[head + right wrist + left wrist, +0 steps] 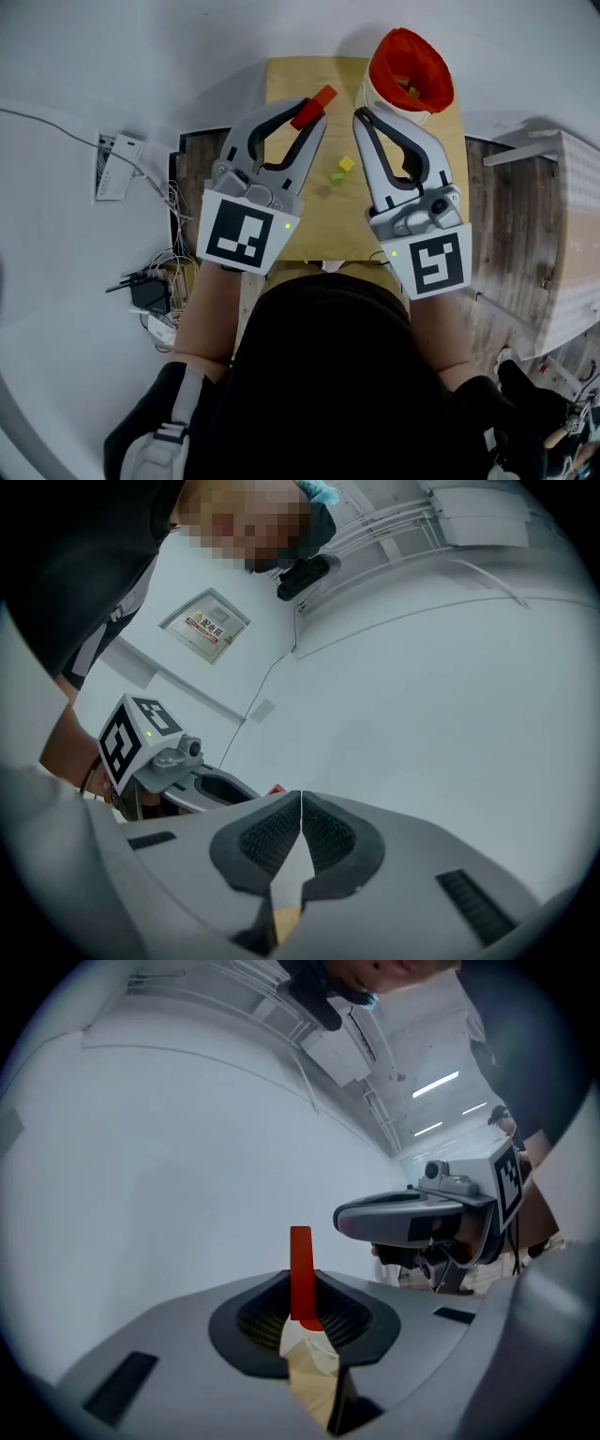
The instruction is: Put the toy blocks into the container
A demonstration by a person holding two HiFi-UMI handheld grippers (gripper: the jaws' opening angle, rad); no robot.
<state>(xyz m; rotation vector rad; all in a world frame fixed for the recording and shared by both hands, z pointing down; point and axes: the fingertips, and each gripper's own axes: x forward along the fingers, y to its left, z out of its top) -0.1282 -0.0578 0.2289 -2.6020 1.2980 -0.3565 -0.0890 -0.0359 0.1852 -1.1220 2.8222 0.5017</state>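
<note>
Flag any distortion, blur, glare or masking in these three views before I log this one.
Head view: strong fisheye curving toward the edges, even light, table sharp with only soft shadows. Left gripper view: dark round vignette, red block crisp, ceiling strip lights bright without flare. Right gripper view: same vignette, a mosaic patch laid over a face at the top, foreground in focus.

The wall sign (pixel 204 625) bears small red characters, too blurred to read; nothing else legible.
</note>
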